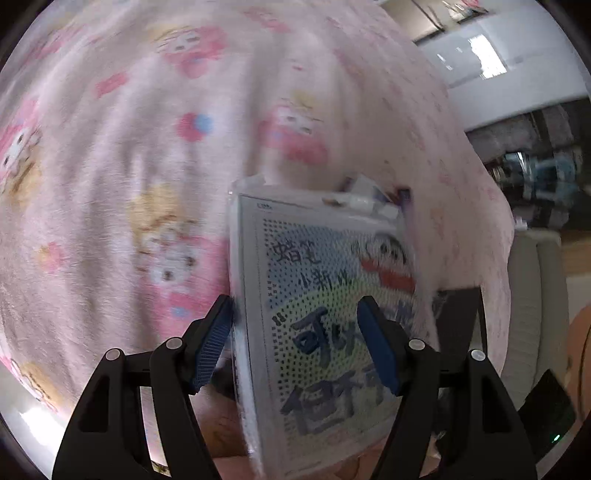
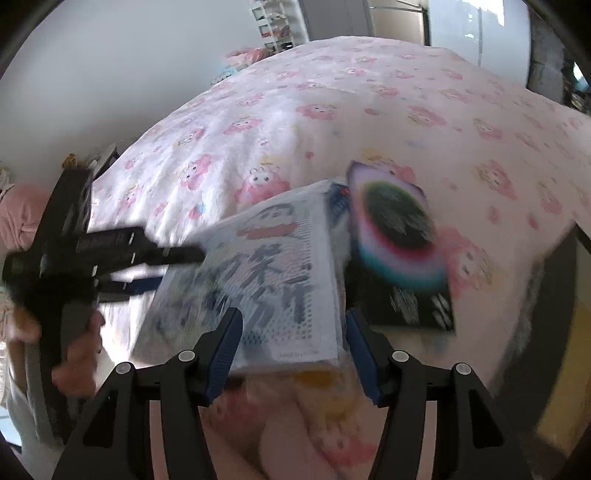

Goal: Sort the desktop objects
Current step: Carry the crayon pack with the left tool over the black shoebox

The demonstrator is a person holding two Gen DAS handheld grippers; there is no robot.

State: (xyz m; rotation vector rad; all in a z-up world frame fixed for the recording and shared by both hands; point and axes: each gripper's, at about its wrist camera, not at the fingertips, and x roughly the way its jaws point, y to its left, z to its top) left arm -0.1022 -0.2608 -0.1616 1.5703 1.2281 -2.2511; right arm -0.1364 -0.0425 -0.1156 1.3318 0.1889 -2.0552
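White plastic-wrapped cartoon-print pack [image 1: 325,314], left fingers [image 1: 212,339] and right fingers [image 2: 225,350] open astride it

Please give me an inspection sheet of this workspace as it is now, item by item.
Surface: pink cartoon-print blanket covers it all.
Job's things: white printed pack, tilted with one side raised; black pack with a rainbow ring right beside it, on the blanket.
Clutter: small white items behind the white pack, blurred.
Grippers: left gripper has the white pack's edge between its fingers; right gripper straddles its near edge. Whether the pads of either press on it cannot be told. A hand holds the left one.
Cables: nothing seen.
Surroundings: white wall, shelf unit far behind.
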